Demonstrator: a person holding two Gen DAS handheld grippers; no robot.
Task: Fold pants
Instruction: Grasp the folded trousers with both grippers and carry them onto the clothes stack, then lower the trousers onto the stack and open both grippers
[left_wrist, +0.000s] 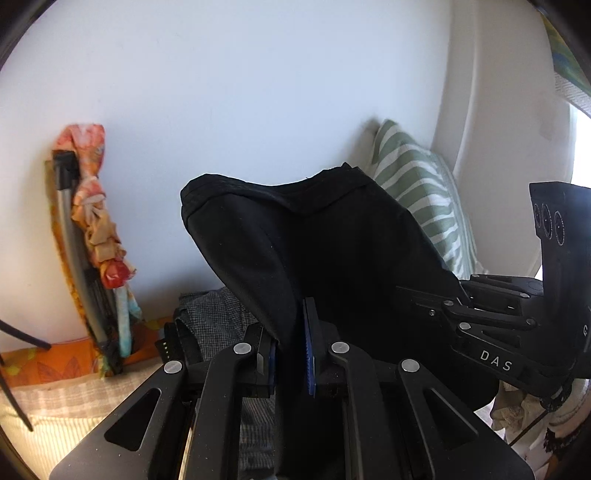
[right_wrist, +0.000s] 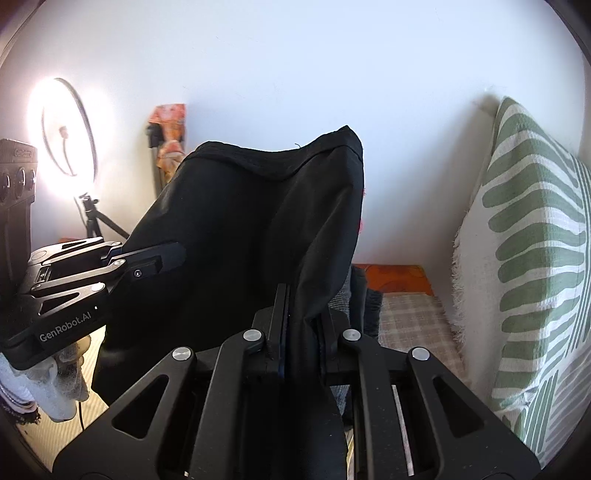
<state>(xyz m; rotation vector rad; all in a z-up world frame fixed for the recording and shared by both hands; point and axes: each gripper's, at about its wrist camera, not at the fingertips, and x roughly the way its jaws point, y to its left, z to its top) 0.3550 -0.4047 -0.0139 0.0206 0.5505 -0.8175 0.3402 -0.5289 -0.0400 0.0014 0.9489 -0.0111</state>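
Note:
The black pants (left_wrist: 332, 236) hang lifted in the air between both grippers, their upper edge sagging in the middle. My left gripper (left_wrist: 290, 350) is shut on the pants' left part, cloth pinched between its blue pads. My right gripper (right_wrist: 301, 325) is shut on the pants (right_wrist: 251, 221) at their right part. In the left wrist view the right gripper (left_wrist: 417, 295) comes in from the right, its fingertips hidden in the cloth. In the right wrist view the left gripper (right_wrist: 166, 258) comes in from the left against the cloth.
A green-striped pillow (right_wrist: 532, 236) leans on the wall at the right. A grey garment (left_wrist: 218, 317) lies below the pants on a checked bedsheet (right_wrist: 410, 314). A ring light on a tripod (right_wrist: 70, 129) and a folded chair with orange cloth (left_wrist: 92, 229) stand at the left.

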